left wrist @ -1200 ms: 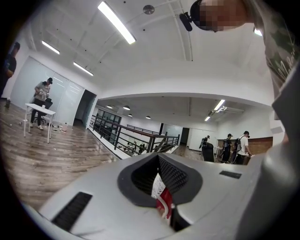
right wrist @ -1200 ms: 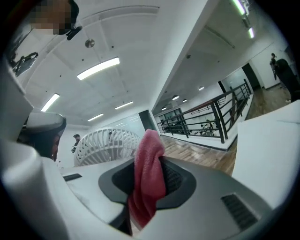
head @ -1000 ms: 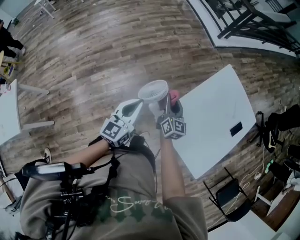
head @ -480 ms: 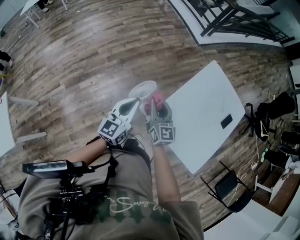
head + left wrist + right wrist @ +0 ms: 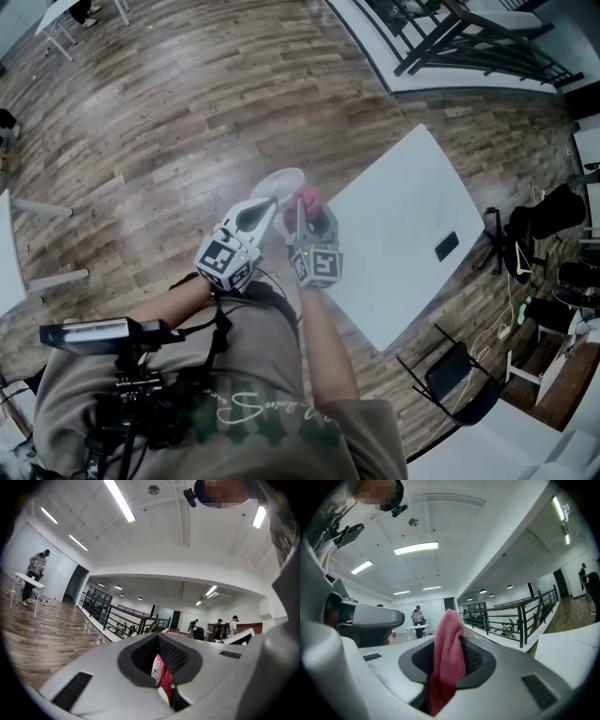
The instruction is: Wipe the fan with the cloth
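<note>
A small white fan (image 5: 277,181) hangs in the air over the wooden floor at the tip of my left gripper (image 5: 269,202). In the left gripper view that gripper (image 5: 160,668) is shut on a red and white piece (image 5: 162,676), seemingly part of the fan; the round head is hidden there. My right gripper (image 5: 305,212) is shut on a pink cloth (image 5: 308,197), which touches the fan's right rim. The right gripper view shows the cloth (image 5: 448,651) standing up out of the jaws of that gripper (image 5: 447,667).
A white table (image 5: 403,234) lies just right of my hands, with a small black object (image 5: 446,246) on it. Dark chairs (image 5: 459,384) stand beyond its lower corner. Black railings (image 5: 469,37) run at the top right. Wooden floor (image 5: 159,141) spreads to the left.
Both grippers, the fan and the cloth have drifted a little left in the head view. The right gripper has rolled and risen slightly, the cloth staying at the fan's rim.
</note>
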The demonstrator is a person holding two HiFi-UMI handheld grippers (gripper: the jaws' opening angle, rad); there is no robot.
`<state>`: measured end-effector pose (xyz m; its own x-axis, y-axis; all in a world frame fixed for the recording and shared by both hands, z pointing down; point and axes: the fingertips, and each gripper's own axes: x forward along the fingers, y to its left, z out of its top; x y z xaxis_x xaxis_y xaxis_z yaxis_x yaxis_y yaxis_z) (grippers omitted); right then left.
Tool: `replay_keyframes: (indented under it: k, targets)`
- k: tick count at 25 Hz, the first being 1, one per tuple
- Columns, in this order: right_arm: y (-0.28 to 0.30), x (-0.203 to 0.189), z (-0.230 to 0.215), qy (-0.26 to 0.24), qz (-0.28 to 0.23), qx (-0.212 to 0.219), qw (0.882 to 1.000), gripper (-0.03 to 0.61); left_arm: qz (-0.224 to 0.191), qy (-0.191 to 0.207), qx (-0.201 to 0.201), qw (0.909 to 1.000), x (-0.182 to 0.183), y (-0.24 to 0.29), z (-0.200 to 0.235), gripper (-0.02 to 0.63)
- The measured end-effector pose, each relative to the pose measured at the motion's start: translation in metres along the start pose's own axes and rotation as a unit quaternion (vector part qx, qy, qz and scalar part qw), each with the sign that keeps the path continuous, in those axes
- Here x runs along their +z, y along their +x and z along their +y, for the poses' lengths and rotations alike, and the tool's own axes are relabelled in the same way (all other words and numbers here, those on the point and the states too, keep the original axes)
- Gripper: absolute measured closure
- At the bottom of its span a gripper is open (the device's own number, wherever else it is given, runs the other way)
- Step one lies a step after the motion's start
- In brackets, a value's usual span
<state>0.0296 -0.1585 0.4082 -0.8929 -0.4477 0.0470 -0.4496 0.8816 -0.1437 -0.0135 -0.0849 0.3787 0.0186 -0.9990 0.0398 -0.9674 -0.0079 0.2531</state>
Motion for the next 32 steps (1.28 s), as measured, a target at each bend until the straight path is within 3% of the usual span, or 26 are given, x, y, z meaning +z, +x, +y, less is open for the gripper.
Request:
replay_keyframes:
  k: [10,27,32]
  targets:
    - [0.004,0.006,-0.002,0.017,0.006,0.017,1.0,0.465,-0.008,-0.015,-0.029,0.9994,0.016,0.007,-0.014,0.595]
    - [0.026,0.007,-0.015,0.011,0.023,0.047,0.999,0.463,-0.012,-0.017,0.028,0.9994,0.014,0.004,0.008,0.595]
    - [0.028,0.002,-0.02,0.006,0.025,0.044,0.999,0.463,-0.017,0.018,0.022,0.9994,0.016,0.002,0.0,0.595]
